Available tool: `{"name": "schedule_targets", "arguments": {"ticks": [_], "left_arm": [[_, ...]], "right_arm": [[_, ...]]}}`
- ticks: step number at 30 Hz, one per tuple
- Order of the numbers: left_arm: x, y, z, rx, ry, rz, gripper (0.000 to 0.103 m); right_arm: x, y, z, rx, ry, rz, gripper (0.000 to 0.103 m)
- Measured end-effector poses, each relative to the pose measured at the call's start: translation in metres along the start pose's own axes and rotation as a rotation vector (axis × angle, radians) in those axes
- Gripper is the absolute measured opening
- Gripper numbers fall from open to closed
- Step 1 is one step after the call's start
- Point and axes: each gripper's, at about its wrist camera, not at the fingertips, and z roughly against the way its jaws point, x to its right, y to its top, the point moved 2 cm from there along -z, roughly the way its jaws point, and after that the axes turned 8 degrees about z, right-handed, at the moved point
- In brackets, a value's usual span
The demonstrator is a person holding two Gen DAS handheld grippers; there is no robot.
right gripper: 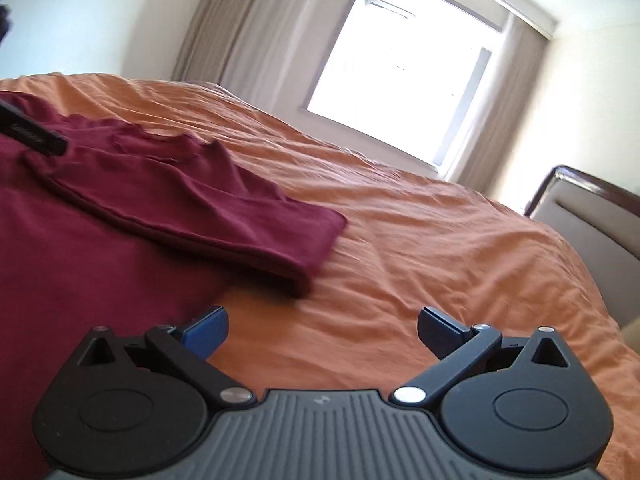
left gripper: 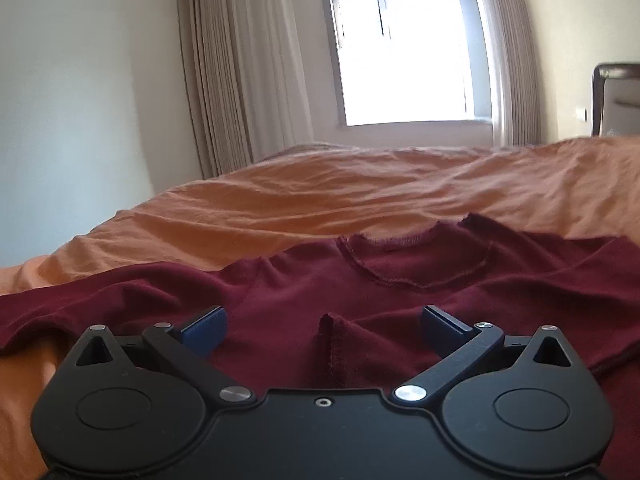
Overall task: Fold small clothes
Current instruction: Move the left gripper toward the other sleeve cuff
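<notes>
A dark red long-sleeved shirt (left gripper: pixel 320 280) lies spread on an orange bedspread (left gripper: pixel 320 196), neckline (left gripper: pixel 416 264) toward the window. A raised fold of its hem (left gripper: pixel 330 344) stands between the jaws of my left gripper (left gripper: pixel 324 330), which is open and low over the shirt. In the right wrist view the shirt (right gripper: pixel 80 248) fills the left side, with one sleeve (right gripper: pixel 224 216) folded across to the right. My right gripper (right gripper: pixel 324 330) is open and empty, over the bedspread (right gripper: pixel 440 240) just right of the shirt's edge. A dark part of the left gripper (right gripper: pixel 32 132) shows at far left.
The bed runs back to a wall with a bright window (left gripper: pixel 404 52) and beige curtains (left gripper: pixel 240 80). A dark-framed headboard (right gripper: pixel 592 216) stands at the right. The bedspread is wrinkled and bare beyond the shirt.
</notes>
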Motion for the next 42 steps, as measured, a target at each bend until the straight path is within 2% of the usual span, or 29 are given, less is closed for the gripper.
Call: {"name": "schedule_targets", "arguments": {"ticks": [3,7,10,14,17,21,32,37,42], "left_arm": [[-0.005,-0.009,-0.014,-0.056,0.018,0.012,0.102],[-0.020,-0.025,-0.031,-0.118,0.031,0.099,0.103],[-0.031,-0.033,-0.032,-0.111,-0.006,0.164,0.103],[-0.028,-0.034,-0.031,-0.110,0.005,0.149,0.103],[-0.025,-0.034,-0.031,-0.112,0.012,0.136,0.103],[-0.025,-0.033,-0.032,-0.111,0.011,0.133,0.103],[-0.025,-0.034,-0.032,-0.111,0.011,0.134,0.103],[-0.025,-0.033,-0.032,-0.111,0.011,0.134,0.103],[-0.028,-0.032,-0.034,-0.135,-0.002,0.150,0.103]], "right_arm": [[0.014,-0.002,-0.016,0.006,0.014,-0.075,0.103],[0.030,0.000,-0.040,-0.017,0.017,-0.164,0.103],[0.033,0.001,-0.058,-0.034,-0.047,-0.231,0.103],[0.043,-0.018,-0.065,-0.036,-0.105,-0.361,0.103],[0.041,-0.023,-0.054,-0.016,-0.141,-0.362,0.103],[0.038,-0.019,-0.055,-0.033,-0.167,-0.331,0.103],[0.037,-0.020,-0.060,-0.054,-0.138,-0.343,0.103],[0.041,-0.023,-0.055,-0.113,-0.069,-0.375,0.103],[0.040,-0.039,-0.034,-0.095,-0.011,-0.434,0.103]]}}
